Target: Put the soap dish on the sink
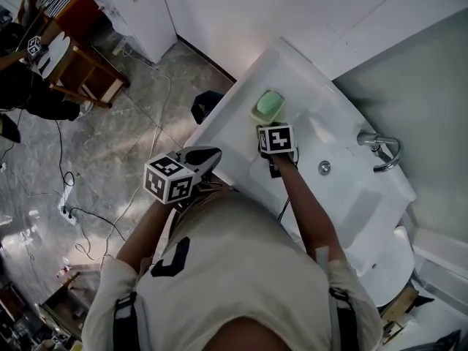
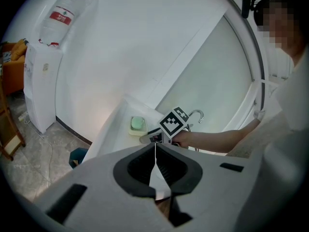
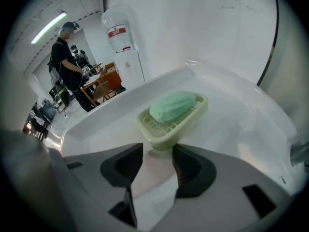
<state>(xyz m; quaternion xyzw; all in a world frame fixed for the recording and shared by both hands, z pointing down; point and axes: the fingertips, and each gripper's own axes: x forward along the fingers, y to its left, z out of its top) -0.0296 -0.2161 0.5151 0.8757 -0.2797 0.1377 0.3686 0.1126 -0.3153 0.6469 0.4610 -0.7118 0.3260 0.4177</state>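
A pale yellow soap dish [image 1: 268,107] with a green soap bar [image 3: 173,105] rests on the white sink's [image 1: 351,203] flat ledge at its far left corner. My right gripper [image 1: 272,131] hovers just in front of it, pointing steeply down. In the right gripper view its jaws stand open [image 3: 157,161], with the dish's [image 3: 159,132] near corner at the tips and white sink surface showing between them. My left gripper [image 1: 208,156] is shut and empty, held off the sink's front edge. Its view shows the dish [image 2: 137,125] and the right gripper [image 2: 145,138] ahead.
A chrome faucet [image 1: 380,151] and drain [image 1: 324,167] lie right of the dish. A dark blue bin [image 1: 207,104] stands on the floor by the sink's left end. A water dispenser [image 1: 135,13], a wooden chair [image 1: 80,64] and floor cables [image 1: 73,210] are further left.
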